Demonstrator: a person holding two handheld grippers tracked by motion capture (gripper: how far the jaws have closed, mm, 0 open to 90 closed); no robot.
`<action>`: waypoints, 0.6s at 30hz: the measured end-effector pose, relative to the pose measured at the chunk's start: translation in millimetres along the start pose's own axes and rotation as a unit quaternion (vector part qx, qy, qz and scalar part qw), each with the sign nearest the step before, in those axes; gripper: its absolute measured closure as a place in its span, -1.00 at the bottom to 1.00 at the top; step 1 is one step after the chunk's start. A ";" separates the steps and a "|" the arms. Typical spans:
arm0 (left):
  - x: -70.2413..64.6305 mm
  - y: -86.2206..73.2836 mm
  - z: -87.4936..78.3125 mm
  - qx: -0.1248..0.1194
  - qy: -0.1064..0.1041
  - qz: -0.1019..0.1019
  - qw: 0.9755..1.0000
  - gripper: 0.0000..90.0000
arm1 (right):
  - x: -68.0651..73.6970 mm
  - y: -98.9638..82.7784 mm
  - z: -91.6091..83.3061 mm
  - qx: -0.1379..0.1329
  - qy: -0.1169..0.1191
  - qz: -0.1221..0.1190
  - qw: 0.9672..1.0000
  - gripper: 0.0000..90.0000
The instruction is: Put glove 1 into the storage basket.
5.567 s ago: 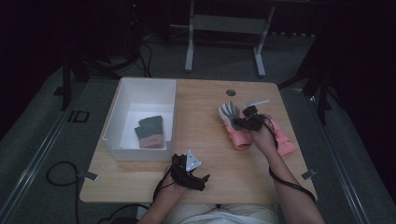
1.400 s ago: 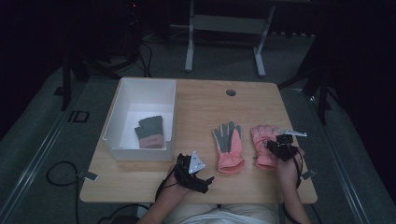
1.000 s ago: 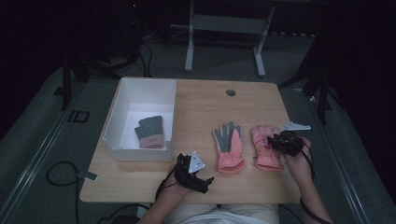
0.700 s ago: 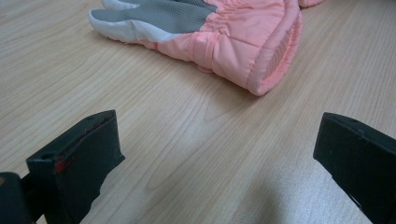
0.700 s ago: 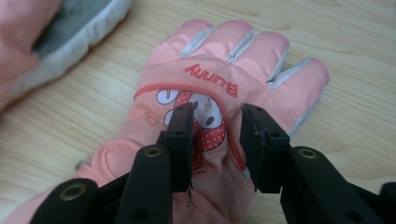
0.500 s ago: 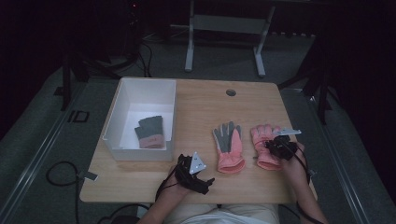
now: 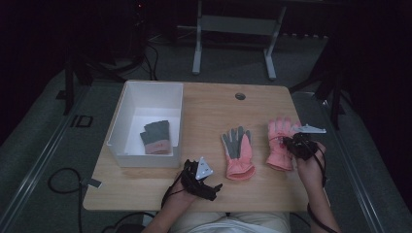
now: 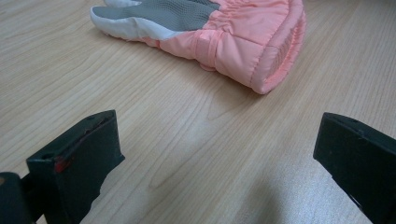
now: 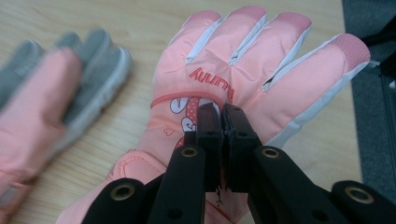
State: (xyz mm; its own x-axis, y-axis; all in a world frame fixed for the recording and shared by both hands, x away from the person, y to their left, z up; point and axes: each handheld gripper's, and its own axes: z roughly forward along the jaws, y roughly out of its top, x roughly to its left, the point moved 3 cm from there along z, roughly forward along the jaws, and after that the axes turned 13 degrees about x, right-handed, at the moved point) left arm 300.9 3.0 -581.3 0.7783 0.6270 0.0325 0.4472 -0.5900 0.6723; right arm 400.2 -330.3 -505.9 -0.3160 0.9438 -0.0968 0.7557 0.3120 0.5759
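Pink glove [image 9: 243,79], back side up, lay right under the right tongs [image 9: 223,116], which had just closed and pinched a fold of fabric on its back; a second earlier they stood wider above it. Grasp looked made, so a lift was likely next. Second glove [image 7: 237,151], palm up, sat just beside. Left tongs [image 7: 206,182] rested wide, empty, on the worktop [image 7: 214,104]. White bin [image 7: 145,99] lay beyond them.

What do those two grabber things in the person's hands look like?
Both are black. The left gripper carries a grey three-cornered plate on top, and one of its blocky square jaws has a small red mark. The right gripper has the same kind of grey plate, long black arms with round metal-ringed holes, and a dark cable trailing along the bare forearm. No sleeves are visible.
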 end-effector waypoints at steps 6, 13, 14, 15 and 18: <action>-0.5 0.5 -0.2 0.000 0.003 0.000 1.000 -0.99 | 16.6 23.2 -26.7 -0.028 -0.001 -0.004 1.000 0.92; -0.6 0.7 -0.1 -0.002 0.002 0.001 1.000 -0.99 | 56.3 45.0 -44.0 -0.053 0.018 -0.016 0.998 0.92; -0.5 0.4 -0.1 0.000 0.002 0.003 1.000 -0.99 | 62.8 47.1 -44.4 -0.053 0.017 -0.021 0.998 0.92; -0.5 0.3 -0.1 0.000 0.002 0.003 1.000 -0.99 | 71.6 49.1 -44.5 -0.052 0.018 -0.033 0.998 0.92; 0.4 0.2 -0.5 -0.002 0.002 0.003 1.000 -0.99 | 83.0 51.5 -43.6 -0.050 0.022 -0.041 0.998 0.92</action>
State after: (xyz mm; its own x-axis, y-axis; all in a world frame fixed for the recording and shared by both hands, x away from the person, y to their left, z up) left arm 301.2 3.4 -580.8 0.7791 0.6256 0.0403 0.4405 -0.5921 0.6748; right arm 387.9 -240.6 -448.9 -0.4007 0.9093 -0.1122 0.6666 0.3734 0.6451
